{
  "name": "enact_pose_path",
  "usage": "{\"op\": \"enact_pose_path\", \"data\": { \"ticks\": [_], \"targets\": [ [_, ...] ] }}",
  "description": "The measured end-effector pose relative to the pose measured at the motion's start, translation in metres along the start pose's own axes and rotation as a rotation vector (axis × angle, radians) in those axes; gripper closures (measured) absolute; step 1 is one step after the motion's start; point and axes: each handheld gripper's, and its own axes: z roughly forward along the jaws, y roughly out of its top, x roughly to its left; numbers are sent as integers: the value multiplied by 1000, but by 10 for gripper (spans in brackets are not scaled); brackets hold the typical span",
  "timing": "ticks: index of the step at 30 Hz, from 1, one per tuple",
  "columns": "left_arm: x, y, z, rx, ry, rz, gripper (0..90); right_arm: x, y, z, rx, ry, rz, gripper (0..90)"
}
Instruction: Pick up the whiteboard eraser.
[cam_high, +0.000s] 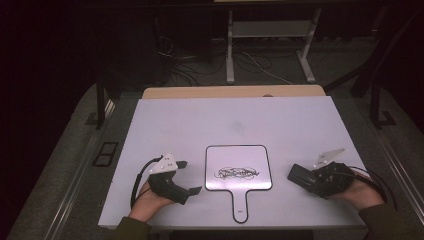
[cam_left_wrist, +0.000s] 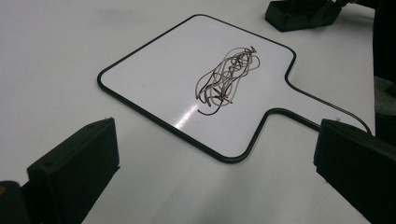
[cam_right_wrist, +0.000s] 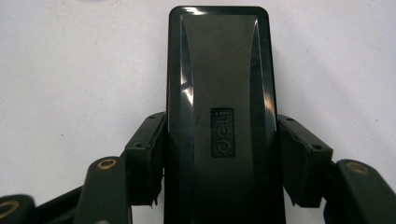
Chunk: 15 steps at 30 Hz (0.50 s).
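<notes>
So the left claw (cam_high: 189, 177) sits at the near left of the white desk (cam_high: 200, 120), jaws spread wide with nothing in them. Right claw (cam_high: 300, 175) on the near right is clamped on a black eraser (cam_right_wrist: 219, 112). Between them lies a small paddle whiteboard (cam_high: 239, 167) with a dark scribble (cam_left_wrist: 226, 77), handle toward the person

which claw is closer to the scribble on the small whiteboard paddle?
Left, narrowly. The left claw sits open just off the black-rimmed white handheld whiteboard's left edge; the right claw, shut on a black rectangular plastic eraser, sits off its right edge.
</notes>
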Motion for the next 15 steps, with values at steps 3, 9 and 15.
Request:
{"op": "enact_pose_path", "data": {
  "ticks": [3, 9, 15],
  "targets": [
    [0, 0, 0, 2, 0, 2, 0, 0, 1, 0, 6, -4, -7, 379],
    [0, 0, -1, 1, 0, 3, 0, 1, 2, 0, 10, -14, -2, 381],
    [0, 0, -1, 4, -2, 4, 0, 0, 3, 0, 15, -10, 9, 384]
  ]
}}
